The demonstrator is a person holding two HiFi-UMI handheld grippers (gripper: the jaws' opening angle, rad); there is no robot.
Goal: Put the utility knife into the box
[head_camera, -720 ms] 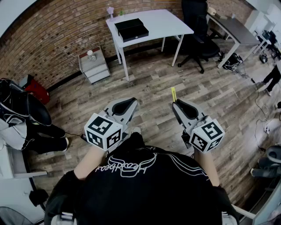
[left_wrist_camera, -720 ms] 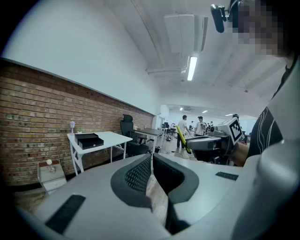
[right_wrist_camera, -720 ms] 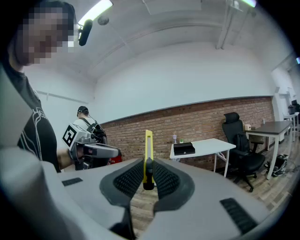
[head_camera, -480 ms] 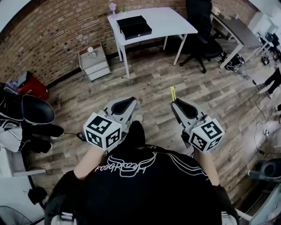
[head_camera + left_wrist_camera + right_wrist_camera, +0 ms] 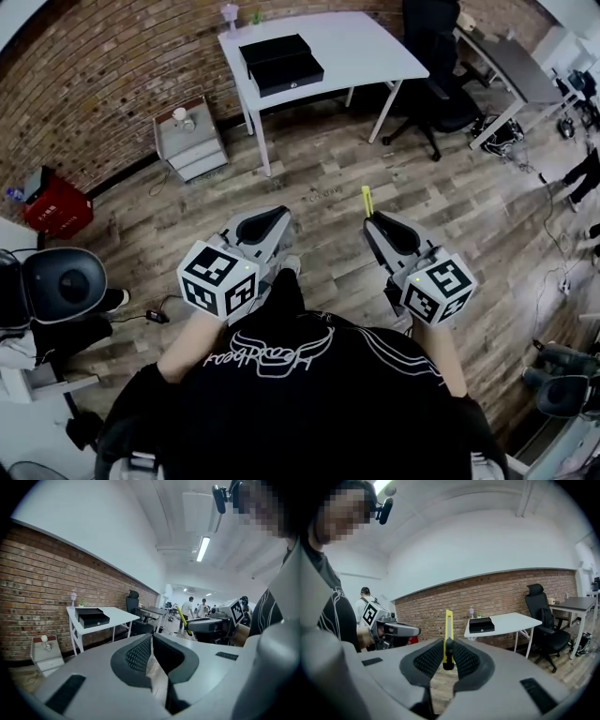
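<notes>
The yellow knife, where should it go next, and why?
Probably carry it forward toward the white table. The right gripper is already shut on the utility knife, while the black box sits on that table, well ahead across the wooden floor.

**Yellow Knife, Black Box, Grey Grippers**

The utility knife (image 5: 448,624) was yellow with a black slider. The box (image 5: 280,62) was black and its table (image 5: 375,47) white. The left gripper (image 5: 265,225) and right gripper (image 5: 386,231) were grey, black-lined at the jaws, bearing black-and-white square markers. The wall (image 5: 103,94) was red-brown brick.
</notes>
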